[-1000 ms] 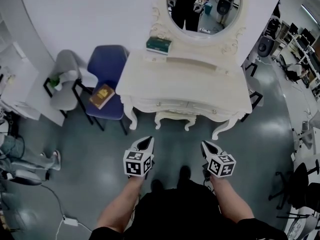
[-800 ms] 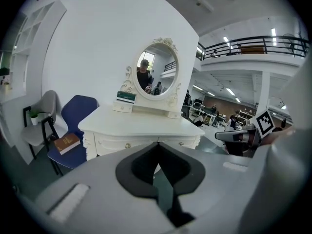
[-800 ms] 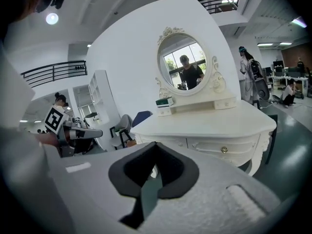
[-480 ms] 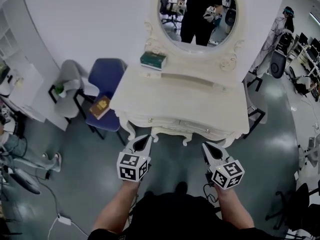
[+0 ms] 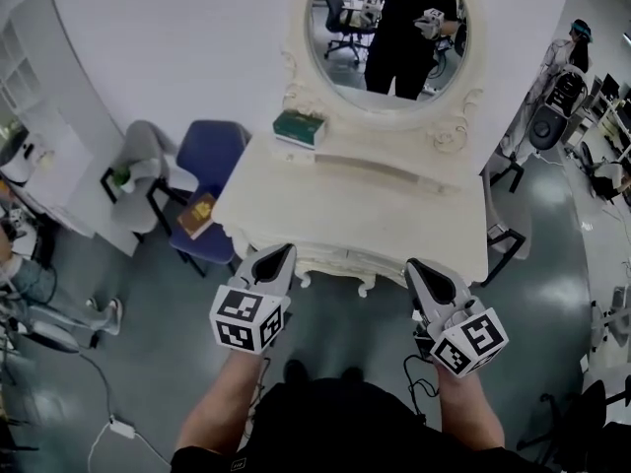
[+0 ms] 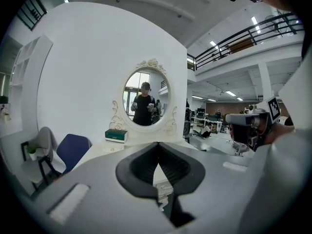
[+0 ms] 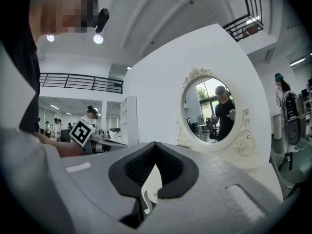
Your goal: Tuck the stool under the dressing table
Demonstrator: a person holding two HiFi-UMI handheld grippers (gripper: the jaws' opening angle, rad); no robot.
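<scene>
The cream dressing table (image 5: 345, 205) with its oval mirror (image 5: 389, 28) stands right in front of me. Of the stool only a carved cream edge (image 5: 335, 282) shows, under the table's front. My left gripper (image 5: 280, 255) and right gripper (image 5: 418, 268) hang at the table's front edge, both shut with nothing in them. In the left gripper view the shut jaws (image 6: 157, 146) point level over the table top (image 6: 117, 149) toward the mirror (image 6: 144, 104). The right gripper's shut tips (image 7: 155, 146) also face the mirror (image 7: 217, 110).
A green box (image 5: 299, 127) lies on the table's back left. Left of the table are a blue chair (image 5: 212, 151) carrying a book (image 5: 198, 215) and a grey chair (image 5: 138, 161). A black chair frame (image 5: 505, 236) stands at the table's right. Cables (image 5: 116, 427) lie on the floor.
Both grippers rose from floor height to the table's front edge, staying shut. My view moved closer, so the table top now hides most of the stool.
</scene>
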